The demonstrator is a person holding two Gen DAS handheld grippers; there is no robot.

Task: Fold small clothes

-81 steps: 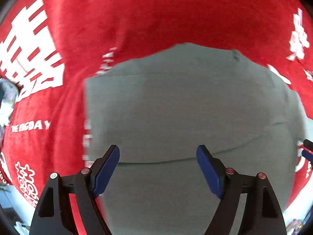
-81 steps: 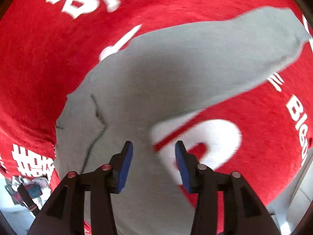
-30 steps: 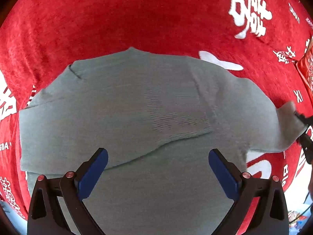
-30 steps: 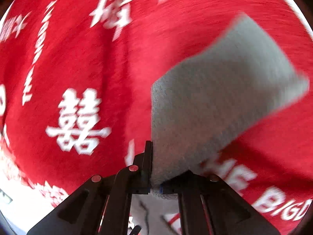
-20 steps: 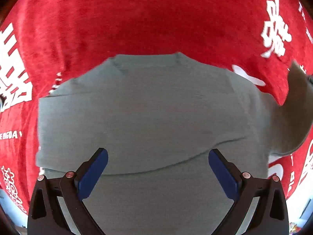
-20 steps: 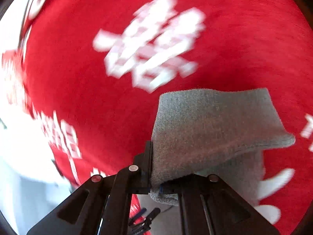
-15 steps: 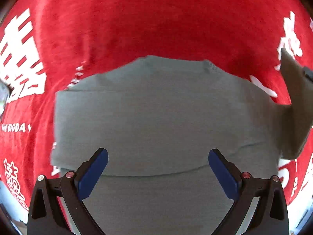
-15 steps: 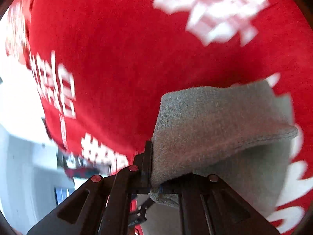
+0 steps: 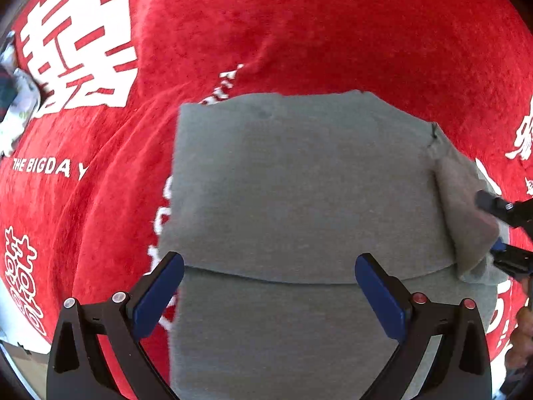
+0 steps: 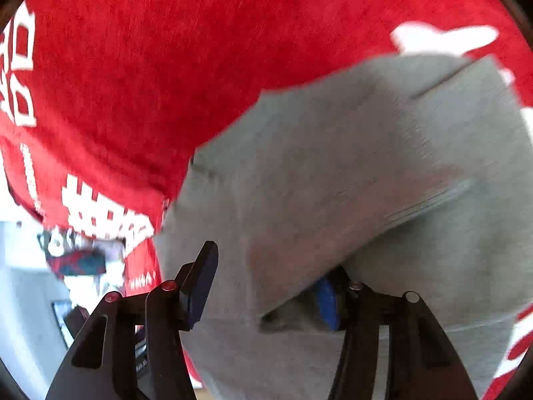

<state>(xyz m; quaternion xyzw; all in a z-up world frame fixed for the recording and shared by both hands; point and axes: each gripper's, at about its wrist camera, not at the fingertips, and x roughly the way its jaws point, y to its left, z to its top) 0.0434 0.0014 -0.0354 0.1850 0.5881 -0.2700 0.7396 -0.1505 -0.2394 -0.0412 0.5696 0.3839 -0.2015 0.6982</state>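
Note:
A grey knit sweater (image 9: pixel 299 183) lies flat on the red cloth (image 9: pixel 299 33), its left side folded in to a straight edge. My left gripper (image 9: pixel 269 295) hovers over the sweater's lower part, open, with nothing between its blue pads. At the right edge, my right gripper (image 9: pixel 496 230) has the right sleeve (image 9: pixel 463 206) brought in over the body. In the right wrist view my right gripper (image 10: pixel 263 295) has its jaws opening. The folded sleeve (image 10: pixel 333 200) still drapes between them and rests against the right pad (image 10: pixel 328 300); the left pad stands clear of it.
The red cloth (image 10: pixel 150 66) bears large white characters and covers the whole work surface. Its edge and a pale floor show at lower left, with a heap of coloured items (image 10: pixel 76 263) beyond. A hand (image 9: pixel 523 330) shows at the right edge.
The right gripper, shut on the sleeve end, swung it from out on the red cloth in over the sweater's body, and its jaws have now parted. The left gripper drifted sideways, still open.

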